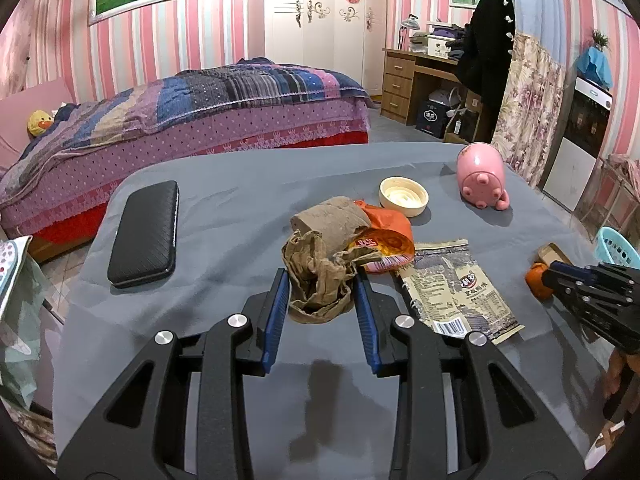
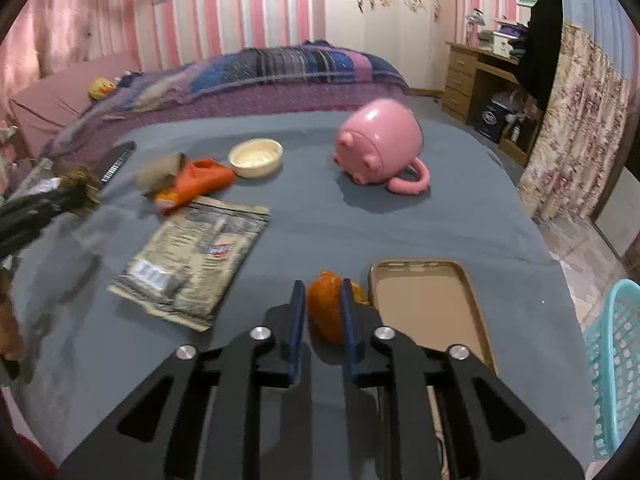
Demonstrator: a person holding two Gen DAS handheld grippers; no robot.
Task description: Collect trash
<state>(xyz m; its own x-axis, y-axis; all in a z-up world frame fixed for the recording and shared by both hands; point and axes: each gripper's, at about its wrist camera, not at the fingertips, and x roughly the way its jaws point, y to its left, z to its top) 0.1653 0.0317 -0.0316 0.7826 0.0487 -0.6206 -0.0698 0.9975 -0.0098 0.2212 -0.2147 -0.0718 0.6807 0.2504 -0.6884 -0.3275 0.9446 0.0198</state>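
Observation:
My left gripper [image 1: 321,280] is shut on a crumpled brown paper wad [image 1: 320,280], which hangs between its blue fingers above the grey table [image 1: 224,216]; it shows blurred in the right wrist view [image 2: 78,190]. My right gripper [image 2: 322,300] is shut on an orange peel [image 2: 326,308], also seen in the left wrist view [image 1: 538,278]. On the table lie a brown paper roll [image 1: 332,222], an orange snack wrapper [image 1: 384,240] and a flat beige food packet [image 1: 456,288].
A black case [image 1: 146,234], a cream lid [image 1: 404,196] and a tipped pink pig mug [image 1: 482,178] sit on the table. A tan phone case [image 2: 430,308] lies by my right gripper. A teal basket [image 2: 616,360] stands off the table's right edge.

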